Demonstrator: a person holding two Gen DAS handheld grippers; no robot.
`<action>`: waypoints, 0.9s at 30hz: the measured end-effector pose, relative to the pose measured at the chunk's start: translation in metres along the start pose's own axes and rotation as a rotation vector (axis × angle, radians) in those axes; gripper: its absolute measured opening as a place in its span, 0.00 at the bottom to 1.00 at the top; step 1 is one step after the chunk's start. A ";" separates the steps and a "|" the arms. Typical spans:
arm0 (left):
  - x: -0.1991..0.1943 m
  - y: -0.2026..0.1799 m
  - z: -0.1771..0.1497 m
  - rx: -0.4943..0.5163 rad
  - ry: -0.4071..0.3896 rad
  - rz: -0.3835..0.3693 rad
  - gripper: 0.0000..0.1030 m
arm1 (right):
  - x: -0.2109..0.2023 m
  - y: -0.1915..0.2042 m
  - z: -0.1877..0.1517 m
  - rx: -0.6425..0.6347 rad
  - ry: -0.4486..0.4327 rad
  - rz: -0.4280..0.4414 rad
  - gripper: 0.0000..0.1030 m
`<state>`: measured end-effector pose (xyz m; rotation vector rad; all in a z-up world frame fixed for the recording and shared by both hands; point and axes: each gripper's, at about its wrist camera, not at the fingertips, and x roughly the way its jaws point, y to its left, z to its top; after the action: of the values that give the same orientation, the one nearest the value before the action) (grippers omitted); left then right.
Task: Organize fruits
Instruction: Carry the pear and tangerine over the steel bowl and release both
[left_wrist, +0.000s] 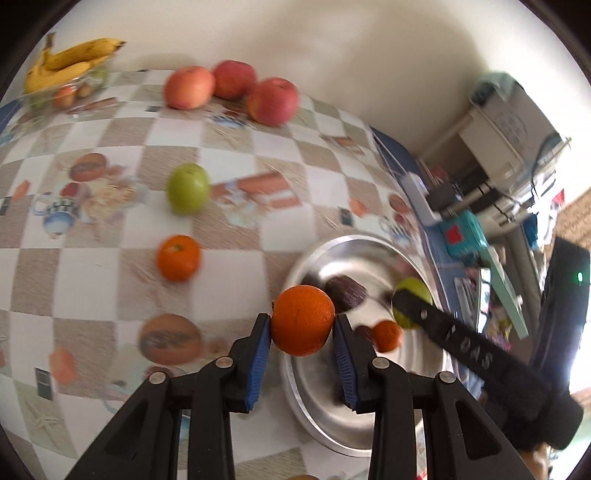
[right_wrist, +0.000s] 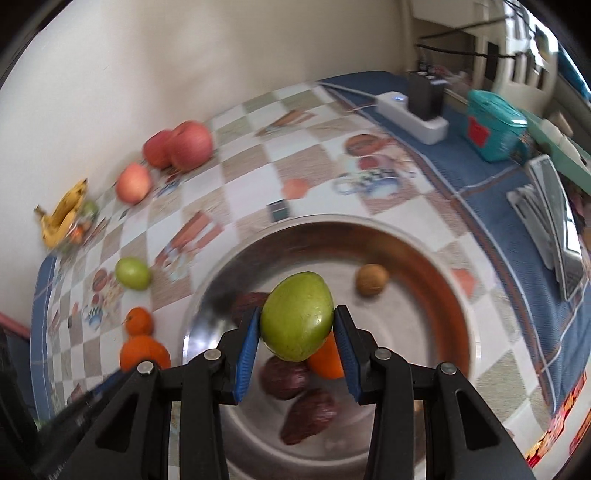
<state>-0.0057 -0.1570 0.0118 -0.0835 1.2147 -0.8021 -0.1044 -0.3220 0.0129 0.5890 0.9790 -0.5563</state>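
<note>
My left gripper (left_wrist: 302, 322) is shut on an orange (left_wrist: 303, 310) and holds it above the near-left rim of a steel bowl (left_wrist: 314, 398). My right gripper (right_wrist: 297, 314) is shut on a green fruit (right_wrist: 295, 306) over the middle of the bowl (right_wrist: 461, 306). Inside the bowl lie dark purple fruits (right_wrist: 284, 376), an orange (right_wrist: 327, 360) and a small brown fruit (right_wrist: 372, 279). Loose on the checked tablecloth are a green fruit (left_wrist: 188, 188), an orange (left_wrist: 179, 257) and three red apples (left_wrist: 273, 100).
Bananas (left_wrist: 66, 61) sit on a glass dish in the table's far corner by the wall. A white power strip (right_wrist: 413, 107), a teal box (right_wrist: 495, 125) and stacked papers (right_wrist: 546, 221) lie on the blue border beyond the bowl.
</note>
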 end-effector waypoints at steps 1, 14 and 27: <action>0.002 -0.005 -0.002 0.011 0.006 -0.001 0.35 | -0.001 -0.004 0.001 0.008 -0.002 -0.002 0.41; 0.012 -0.018 -0.012 0.050 0.069 -0.014 0.37 | -0.002 -0.007 0.004 0.029 -0.004 0.002 0.41; 0.007 -0.009 -0.007 0.028 0.051 0.006 0.49 | 0.000 0.001 0.002 0.015 0.011 0.006 0.42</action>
<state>-0.0153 -0.1653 0.0075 -0.0367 1.2506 -0.8198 -0.1024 -0.3227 0.0137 0.6091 0.9838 -0.5559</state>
